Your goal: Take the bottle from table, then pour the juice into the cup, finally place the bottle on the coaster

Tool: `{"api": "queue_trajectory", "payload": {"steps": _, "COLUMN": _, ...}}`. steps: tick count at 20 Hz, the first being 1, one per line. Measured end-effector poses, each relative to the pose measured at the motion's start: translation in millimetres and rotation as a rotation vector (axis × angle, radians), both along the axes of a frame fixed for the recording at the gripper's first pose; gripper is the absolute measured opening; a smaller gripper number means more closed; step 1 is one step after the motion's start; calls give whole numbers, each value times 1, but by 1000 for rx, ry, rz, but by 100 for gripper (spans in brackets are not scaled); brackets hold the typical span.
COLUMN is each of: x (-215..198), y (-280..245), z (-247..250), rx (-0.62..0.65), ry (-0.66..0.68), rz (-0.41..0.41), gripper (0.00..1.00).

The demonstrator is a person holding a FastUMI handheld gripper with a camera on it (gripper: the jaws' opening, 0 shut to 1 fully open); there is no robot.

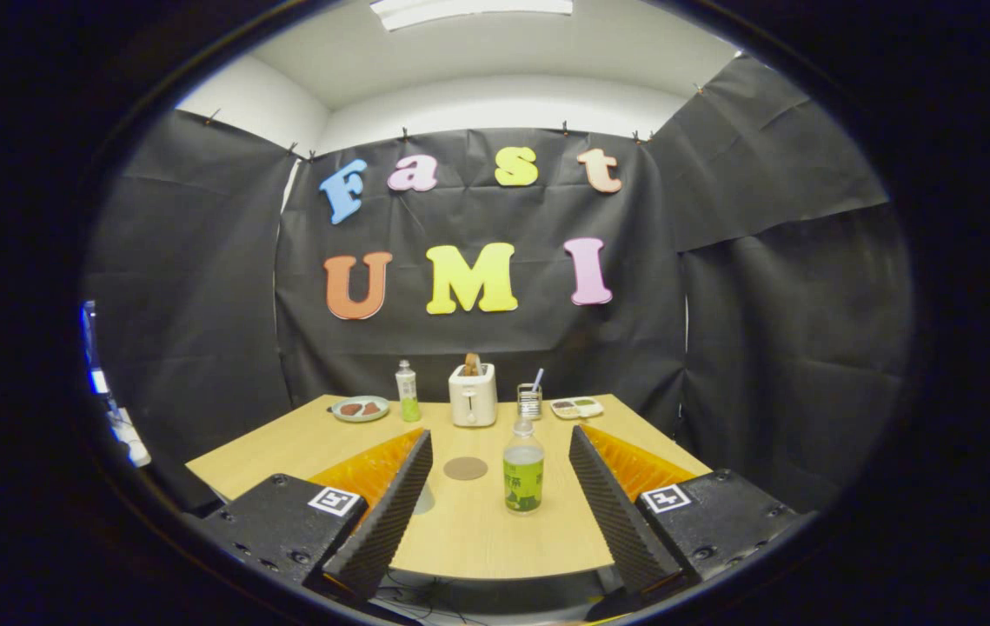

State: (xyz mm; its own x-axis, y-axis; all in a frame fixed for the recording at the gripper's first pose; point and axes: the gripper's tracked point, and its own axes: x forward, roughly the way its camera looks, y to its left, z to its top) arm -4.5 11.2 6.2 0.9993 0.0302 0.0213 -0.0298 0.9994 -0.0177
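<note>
Nothing of the task is done yet. The bottle (523, 469) stands upright on the wooden surface (477, 530), just ahead of the gripper (501, 456) and between its two fingers, nearer the right one. The fingers are spread wide and touch nothing. The coaster (466, 468), a flat round brown disc, lies bare just left of the bottle and slightly farther away. What may be the cup (424, 499) is a pale shape half hidden behind the left finger; the view is too poor to be sure. Taking the bottle, pouring and setting it on the coaster all remain.

The bottle has a green label with some marks on it, too small to read. At the far edge stand a plate (361, 408), a second green bottle (408, 392), a white toaster (473, 395), a small holder (530, 399) and a tray (576, 407); no writing on them is legible.
</note>
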Motion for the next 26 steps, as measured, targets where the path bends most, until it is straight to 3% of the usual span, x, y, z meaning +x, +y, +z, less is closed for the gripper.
{"api": "queue_trajectory", "payload": {"steps": 8, "x": 39, "y": 6, "z": -23, "rx": -26, "ry": 20, "rz": 19, "gripper": 100}}
{"api": "queue_trajectory", "payload": {"steps": 16, "x": 101, "y": 3, "z": -61, "rx": 36, "ry": 36, "rz": 49, "gripper": 100}}
{"api": "queue_trajectory", "payload": {"steps": 21, "x": 143, "y": -18, "z": -80, "rx": 77, "ry": 69, "rz": 34, "gripper": 100}}
{"api": "queue_trajectory", "payload": {"steps": 26, "x": 186, "y": -31, "z": -105, "rx": 15, "ry": 141, "rz": -13, "gripper": 100}}
